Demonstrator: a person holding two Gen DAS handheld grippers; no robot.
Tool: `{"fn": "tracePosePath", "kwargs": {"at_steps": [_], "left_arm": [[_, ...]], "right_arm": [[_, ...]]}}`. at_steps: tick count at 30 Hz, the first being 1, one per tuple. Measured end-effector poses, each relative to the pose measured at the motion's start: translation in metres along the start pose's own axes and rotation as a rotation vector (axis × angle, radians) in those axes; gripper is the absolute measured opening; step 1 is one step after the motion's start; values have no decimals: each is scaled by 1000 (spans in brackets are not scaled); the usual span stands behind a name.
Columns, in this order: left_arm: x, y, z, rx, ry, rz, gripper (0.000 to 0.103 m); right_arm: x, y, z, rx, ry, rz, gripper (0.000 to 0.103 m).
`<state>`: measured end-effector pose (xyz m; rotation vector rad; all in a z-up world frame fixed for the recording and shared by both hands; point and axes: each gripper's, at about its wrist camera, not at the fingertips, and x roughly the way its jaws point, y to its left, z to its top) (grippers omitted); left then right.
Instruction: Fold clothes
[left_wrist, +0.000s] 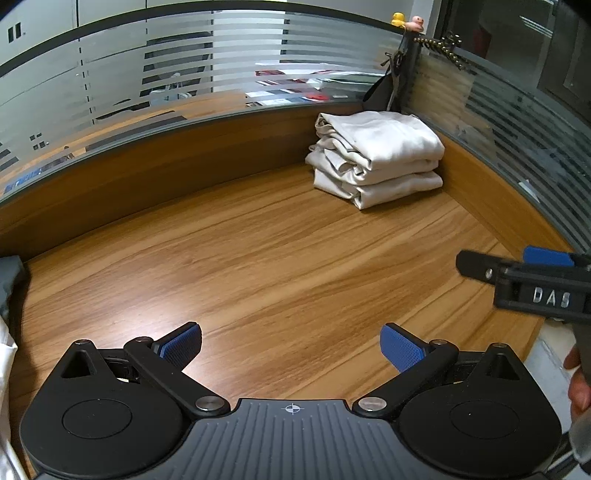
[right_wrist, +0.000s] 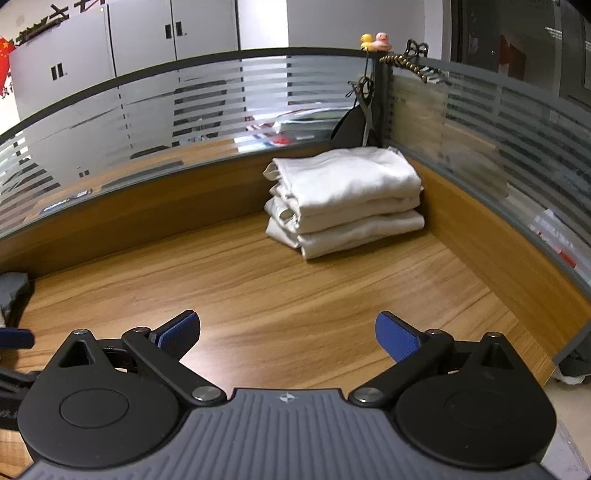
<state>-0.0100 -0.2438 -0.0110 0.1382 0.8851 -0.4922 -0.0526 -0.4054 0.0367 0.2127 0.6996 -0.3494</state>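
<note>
The left gripper (left_wrist: 291, 345) hangs wide open over the bare wooden desk (left_wrist: 258, 258); a stack of folded white clothes (left_wrist: 376, 155) sits far right.

We count one stack of folded white clothes (right_wrist: 345, 201) in the far right corner of the tabletop (right_wrist: 258, 291), and it appears to hold three folded pieces, though the layers are hard to separate. On top of the partition above that corner sit two toy ducks, one yellow duck (right_wrist: 366, 40) and one pink duck (right_wrist: 382, 41). At the left edge of the tabletop we see one grey garment (right_wrist: 13, 290), only partly in view, and we count two grippers, the left gripper (left_wrist: 291, 345) and the right gripper (right_wrist: 288, 334), each with two blue pads.
</note>
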Motion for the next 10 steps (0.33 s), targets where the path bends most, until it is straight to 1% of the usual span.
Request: {"fn": "tracePosePath", "kwargs": {"at_steps": [6,10], "left_arm": [[0,-9,2,30,-10,-9,103],[-1,-14,3,50,-23,-26,103]], "right_arm": [[-2,-2,-6,-10,17,2,102],[0,-7,-4,7,20,-1,102]]}}
